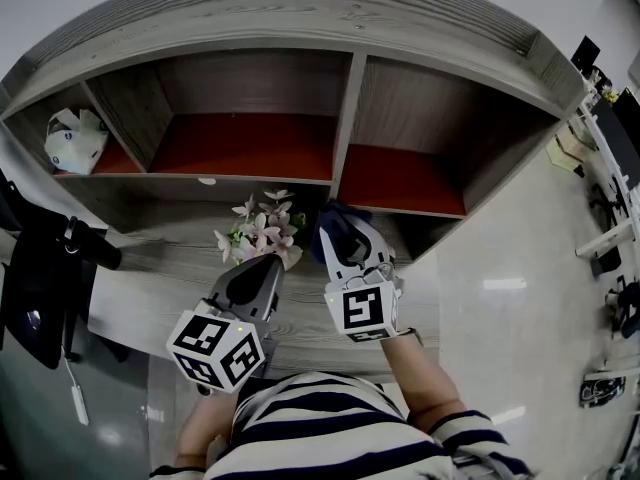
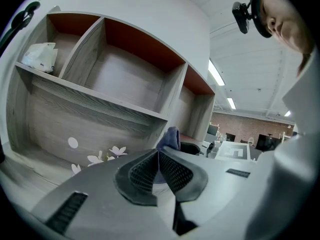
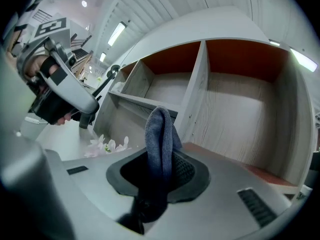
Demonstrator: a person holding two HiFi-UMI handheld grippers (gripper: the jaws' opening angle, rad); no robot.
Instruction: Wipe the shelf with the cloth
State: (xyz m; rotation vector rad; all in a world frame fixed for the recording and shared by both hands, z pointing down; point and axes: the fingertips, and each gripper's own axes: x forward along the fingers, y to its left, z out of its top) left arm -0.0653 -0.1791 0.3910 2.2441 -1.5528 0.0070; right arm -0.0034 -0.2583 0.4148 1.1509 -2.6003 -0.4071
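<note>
A wood-grain shelf unit (image 1: 345,128) with red-backed compartments stands in front of me. My right gripper (image 1: 345,230) is shut on a dark blue cloth (image 3: 160,149), which sticks up between its jaws; the cloth (image 1: 335,213) sits just below the edge of the right compartment (image 1: 400,178). My left gripper (image 1: 262,264) hangs beside it to the left, jaws shut with nothing between them (image 2: 159,156). From the left gripper view the cloth (image 2: 171,138) shows past the jaw tips.
Pale pink artificial flowers (image 1: 258,230) stand on the lower ledge between the grippers and the shelf. A white crumpled bag (image 1: 75,140) lies in the far left compartment. A black bag (image 1: 35,278) hangs at the left. Glossy floor (image 1: 510,308) lies to the right.
</note>
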